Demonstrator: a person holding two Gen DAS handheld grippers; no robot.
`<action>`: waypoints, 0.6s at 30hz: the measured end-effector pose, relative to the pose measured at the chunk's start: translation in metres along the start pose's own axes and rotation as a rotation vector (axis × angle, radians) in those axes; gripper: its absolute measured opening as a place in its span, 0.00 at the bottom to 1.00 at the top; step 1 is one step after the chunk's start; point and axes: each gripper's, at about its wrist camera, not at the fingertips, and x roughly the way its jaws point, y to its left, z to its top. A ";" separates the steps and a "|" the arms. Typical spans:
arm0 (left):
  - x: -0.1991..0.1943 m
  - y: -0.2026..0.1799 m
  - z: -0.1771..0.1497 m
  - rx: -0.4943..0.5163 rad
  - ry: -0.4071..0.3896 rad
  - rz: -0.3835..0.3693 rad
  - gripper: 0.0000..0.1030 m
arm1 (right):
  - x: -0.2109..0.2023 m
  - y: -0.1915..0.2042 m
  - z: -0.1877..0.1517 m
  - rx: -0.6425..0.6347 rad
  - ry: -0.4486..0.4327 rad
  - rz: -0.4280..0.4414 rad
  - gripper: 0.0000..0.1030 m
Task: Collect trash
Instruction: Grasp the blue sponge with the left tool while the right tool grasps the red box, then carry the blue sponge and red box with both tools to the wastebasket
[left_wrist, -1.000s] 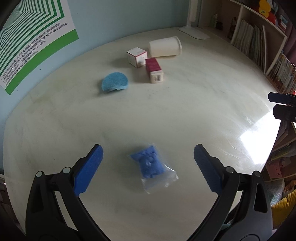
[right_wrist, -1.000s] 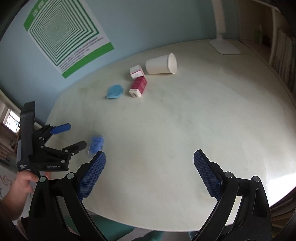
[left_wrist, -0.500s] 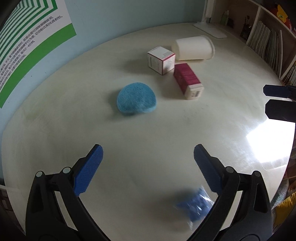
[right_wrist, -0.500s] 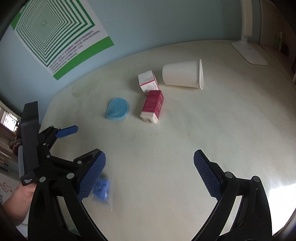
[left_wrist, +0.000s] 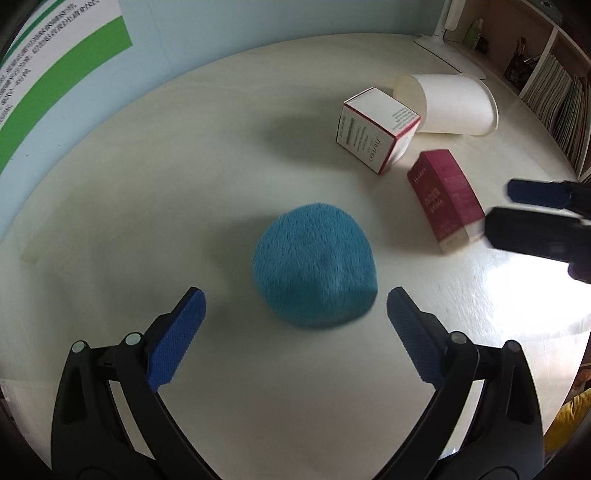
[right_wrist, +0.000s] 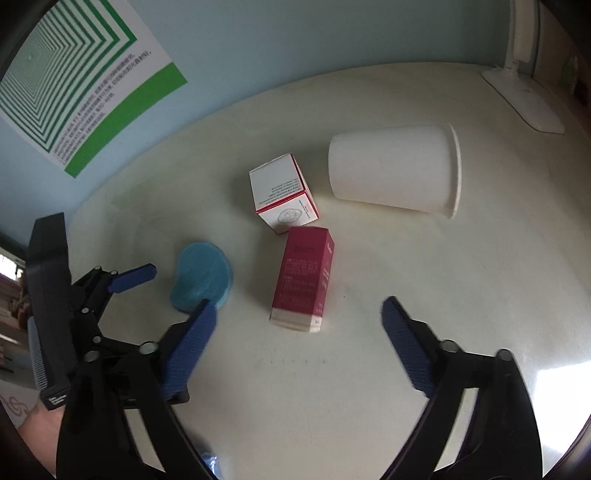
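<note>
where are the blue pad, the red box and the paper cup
blue pad (left_wrist: 314, 264), left wrist view, middle of its fuzzy top
red box (right_wrist: 304, 275), right wrist view, middle of its long printed face
paper cup (right_wrist: 393, 168), right wrist view, middle of its side wall

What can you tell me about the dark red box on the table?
The dark red box is a slim carton, cardboard by its look, with small pale print on its sides and a white band at the near end. It looks closed and undamaged and lies flat on its long side on the table. It sits just in front of the white box, close to it; whether they touch is unclear. Neither gripper touches it.
</note>
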 end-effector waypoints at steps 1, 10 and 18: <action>0.002 0.000 0.002 -0.003 0.002 -0.004 0.93 | 0.006 0.000 0.002 0.008 0.016 -0.006 0.68; 0.009 0.001 0.013 0.008 -0.031 0.002 0.78 | 0.024 -0.004 0.006 0.023 0.044 -0.034 0.32; -0.001 -0.004 0.016 0.015 -0.029 -0.018 0.65 | 0.009 -0.019 -0.010 0.036 0.029 -0.006 0.28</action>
